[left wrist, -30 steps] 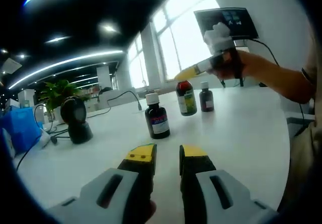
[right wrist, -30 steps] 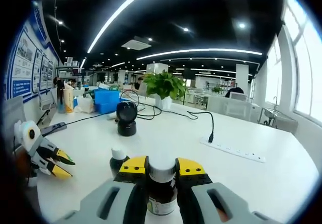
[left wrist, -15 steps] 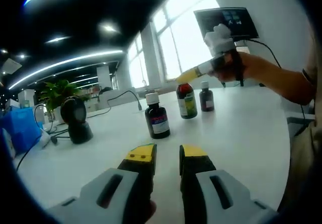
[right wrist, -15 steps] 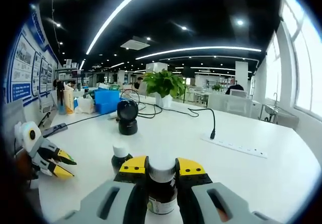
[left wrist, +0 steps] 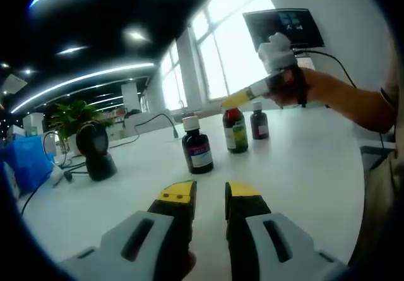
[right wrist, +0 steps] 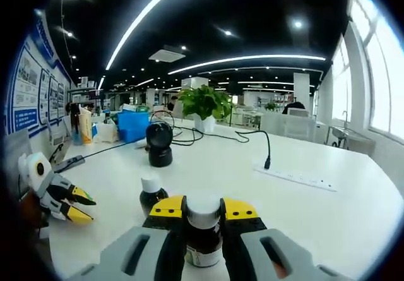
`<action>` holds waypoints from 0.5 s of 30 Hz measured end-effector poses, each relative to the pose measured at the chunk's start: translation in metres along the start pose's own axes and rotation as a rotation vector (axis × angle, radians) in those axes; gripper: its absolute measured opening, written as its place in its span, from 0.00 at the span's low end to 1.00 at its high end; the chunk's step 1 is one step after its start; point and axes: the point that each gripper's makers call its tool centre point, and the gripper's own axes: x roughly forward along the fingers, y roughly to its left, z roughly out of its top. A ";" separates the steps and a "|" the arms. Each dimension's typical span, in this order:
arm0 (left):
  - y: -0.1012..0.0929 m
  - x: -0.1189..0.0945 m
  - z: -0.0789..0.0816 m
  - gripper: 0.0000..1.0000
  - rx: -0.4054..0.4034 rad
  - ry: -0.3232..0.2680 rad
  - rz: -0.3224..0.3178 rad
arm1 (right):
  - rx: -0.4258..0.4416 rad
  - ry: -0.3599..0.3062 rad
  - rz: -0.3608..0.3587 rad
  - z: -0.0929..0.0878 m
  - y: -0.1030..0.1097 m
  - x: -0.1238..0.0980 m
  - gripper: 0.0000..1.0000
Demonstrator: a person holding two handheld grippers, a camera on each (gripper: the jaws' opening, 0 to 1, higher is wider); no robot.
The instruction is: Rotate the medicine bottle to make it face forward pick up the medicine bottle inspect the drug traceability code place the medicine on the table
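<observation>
The right gripper (right wrist: 203, 213) grips the medicine bottle (right wrist: 203, 233); next, inspect its code. The left gripper (left wrist: 210, 196) waits, jaws apart, empty.

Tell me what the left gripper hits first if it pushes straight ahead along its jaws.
Likely the dark brown medicine bottle with a white cap and white-and-pink label, standing slightly left of the left gripper's open jaw line. Bare white table lies between; depth is unclear, so it might graze past.
</observation>
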 end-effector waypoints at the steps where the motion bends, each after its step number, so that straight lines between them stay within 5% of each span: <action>1: 0.000 0.000 0.000 0.10 0.001 0.000 0.000 | 0.000 -0.003 -0.001 0.000 0.000 0.000 0.16; 15: 0.000 0.000 -0.001 0.10 0.005 -0.001 0.000 | 0.013 -0.006 -0.003 -0.001 0.001 -0.003 0.17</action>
